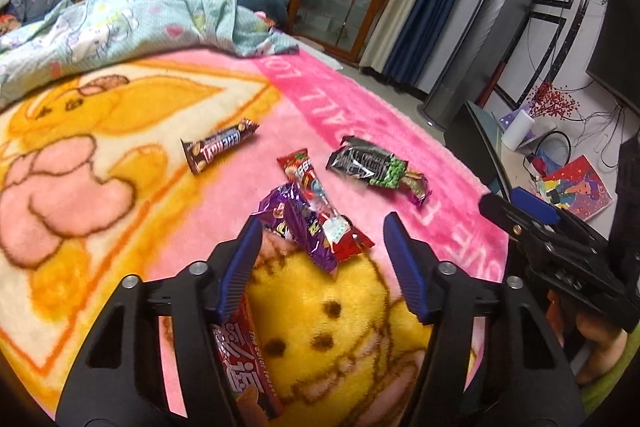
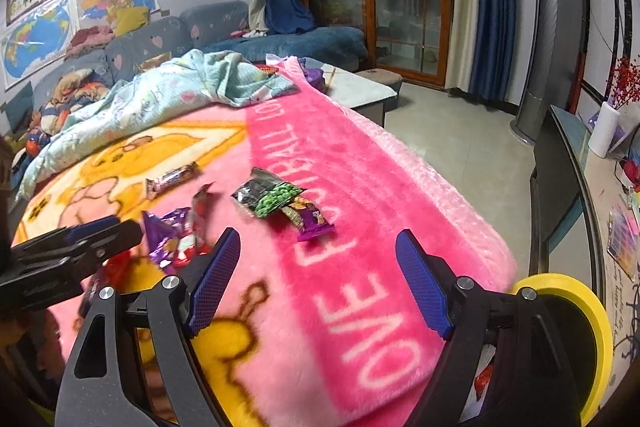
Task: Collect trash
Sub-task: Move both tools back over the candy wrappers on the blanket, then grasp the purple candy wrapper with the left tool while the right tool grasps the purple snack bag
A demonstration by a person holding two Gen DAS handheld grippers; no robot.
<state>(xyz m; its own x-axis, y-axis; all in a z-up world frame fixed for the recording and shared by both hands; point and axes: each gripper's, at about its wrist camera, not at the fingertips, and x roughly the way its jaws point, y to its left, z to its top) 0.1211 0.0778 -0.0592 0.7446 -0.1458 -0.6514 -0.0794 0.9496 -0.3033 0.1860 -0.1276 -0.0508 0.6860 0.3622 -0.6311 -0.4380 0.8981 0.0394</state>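
Several snack wrappers lie on a pink and yellow blanket [image 1: 120, 131]. My left gripper [image 1: 320, 247] is open just short of a crumpled purple wrapper [image 1: 292, 223] lying on a red wrapper [image 1: 316, 199]. Another red wrapper [image 1: 240, 359] lies under its left finger. A brown chocolate bar wrapper [image 1: 218, 145] lies farther left, and a black, green and purple wrapper [image 1: 376, 171] farther right. My right gripper [image 2: 316, 255] is open above the blanket, short of the black, green and purple wrapper [image 2: 280, 203]. The purple wrapper [image 2: 168, 231] lies to its left.
A crumpled light blue quilt [image 1: 120, 23] covers the blanket's far end. A yellow-rimmed round container [image 2: 576, 327] stands beside the bed at lower right. A low cabinet [image 2: 580, 195] with clutter and a tall grey tower [image 1: 480, 39] are to the right. A sofa [image 2: 160, 39] stands behind.
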